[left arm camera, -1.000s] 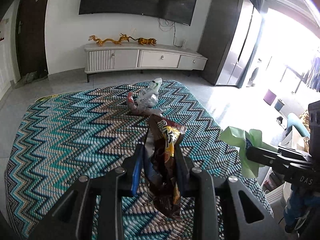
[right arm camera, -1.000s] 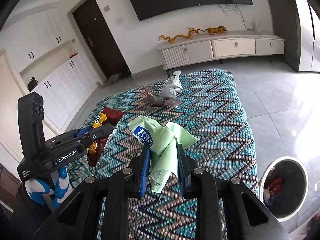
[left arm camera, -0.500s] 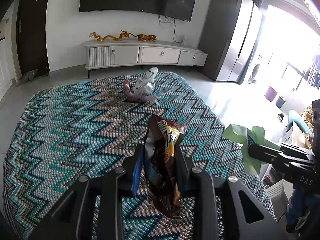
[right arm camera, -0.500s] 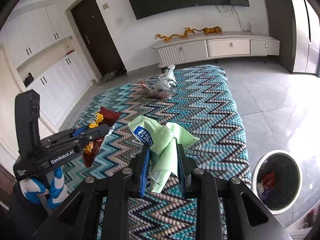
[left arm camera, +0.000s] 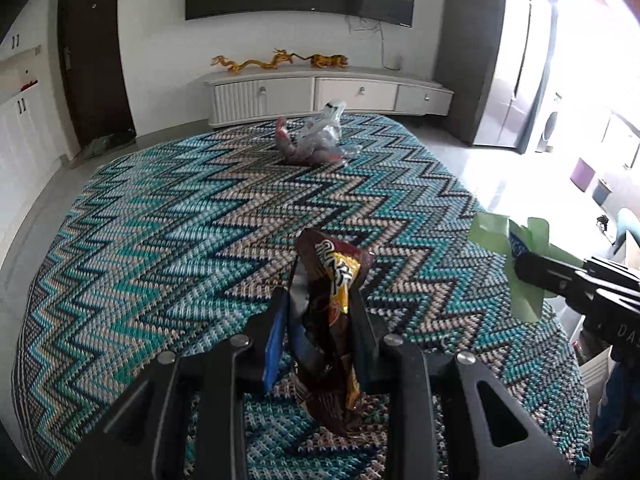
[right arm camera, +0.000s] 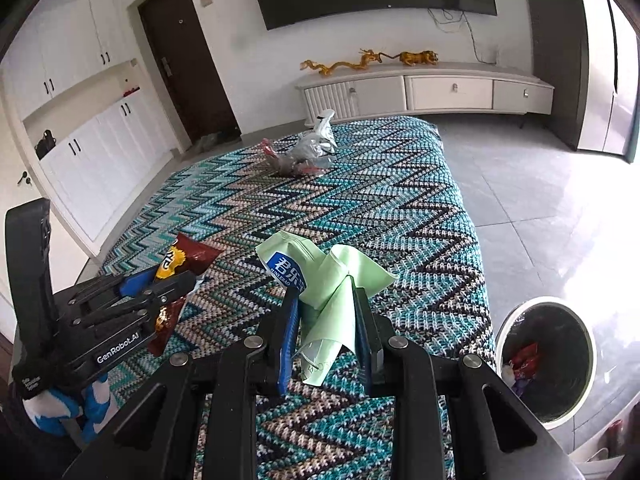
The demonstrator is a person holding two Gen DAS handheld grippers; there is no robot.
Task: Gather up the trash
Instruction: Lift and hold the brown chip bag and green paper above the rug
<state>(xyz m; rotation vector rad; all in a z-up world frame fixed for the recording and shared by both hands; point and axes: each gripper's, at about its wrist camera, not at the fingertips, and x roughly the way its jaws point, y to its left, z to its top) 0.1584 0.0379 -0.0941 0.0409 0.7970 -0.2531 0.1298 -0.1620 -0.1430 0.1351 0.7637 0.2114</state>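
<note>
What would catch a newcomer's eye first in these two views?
The loud zigzag rug in teal, beige and black fills the floor. Each pair of tongs grips trash above it: the left tongs hold a brown chip bag, the right tongs a pale green wrapper. A crumpled pile of wrappers lies at the rug's far end, and a trash bin stands off its right edge.

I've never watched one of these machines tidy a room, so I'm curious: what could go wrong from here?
The left claw pinches the brown snack bag only across its middle, so the loose bag might slip out. The trash bin sits on the floor beside the rug, so the green wrapper in the right claw could flutter past its rim. The crumpled wrappers far off on the rug might be forgotten.
</note>
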